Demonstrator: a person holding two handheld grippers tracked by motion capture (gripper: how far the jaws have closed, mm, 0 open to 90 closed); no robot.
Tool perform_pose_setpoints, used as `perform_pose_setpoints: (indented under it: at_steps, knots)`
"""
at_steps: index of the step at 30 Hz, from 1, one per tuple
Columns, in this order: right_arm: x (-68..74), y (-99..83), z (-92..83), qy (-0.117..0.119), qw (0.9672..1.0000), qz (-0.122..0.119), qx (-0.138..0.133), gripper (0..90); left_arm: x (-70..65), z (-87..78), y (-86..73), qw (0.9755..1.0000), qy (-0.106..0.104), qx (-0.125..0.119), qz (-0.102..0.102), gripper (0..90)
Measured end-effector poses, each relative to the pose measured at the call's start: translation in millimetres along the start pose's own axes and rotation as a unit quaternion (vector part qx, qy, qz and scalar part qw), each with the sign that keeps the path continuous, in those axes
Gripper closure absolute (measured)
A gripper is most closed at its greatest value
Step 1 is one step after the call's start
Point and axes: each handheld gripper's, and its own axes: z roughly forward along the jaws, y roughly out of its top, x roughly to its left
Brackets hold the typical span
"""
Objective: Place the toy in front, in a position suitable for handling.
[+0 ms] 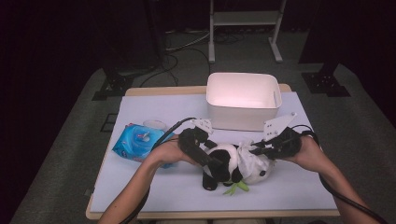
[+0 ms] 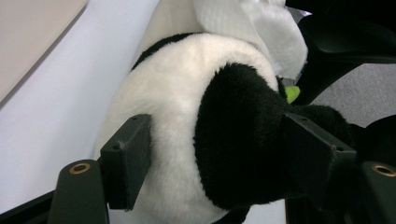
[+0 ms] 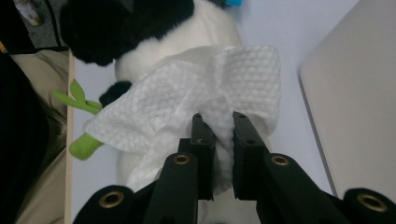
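Observation:
A black-and-white panda plush [image 1: 228, 155] lies on the table's front middle, with green fabric leaves [image 1: 237, 187] at its front. My left gripper [image 1: 212, 161] comes in from the left. In the left gripper view its jaws straddle the panda's [image 2: 177, 93] body, and my left gripper [image 2: 224, 158] has both pads against the fur. A white textured wipe [image 1: 248, 159] is draped over the panda's right part. My right gripper [image 1: 254, 150] holds it from the right. In the right gripper view my right gripper [image 3: 219, 119] is shut on a fold of the wipe [image 3: 187, 93], which covers the panda [image 3: 210, 23].
A white plastic bin [image 1: 243, 116] stands just behind the panda, empty inside. A blue pack of wipes [image 1: 137, 140] lies at the left, with a small pale lid [image 1: 154, 124] behind it. The table's front edge [image 1: 210, 214] is close under both forearms.

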Motion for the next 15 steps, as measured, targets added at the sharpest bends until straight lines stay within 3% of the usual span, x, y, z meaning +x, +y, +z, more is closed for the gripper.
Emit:
perform_pose_setpoints:
  at_steps: [6, 15]
  knots:
    - [5.5, 19.9, 18.0, 0.015, 0.9994, -0.026, 0.015, 80.6, -2.8, 5.1, 5.0, 0.9999, 0.005, 0.002, 0.014, 27.8]
    - [4.8, 45.4, 23.0, 0.022, 0.9988, -0.043, 0.009, 80.5, -2.1, 9.9, 7.0, 0.9997, 0.005, -0.012, 0.018, 28.0]
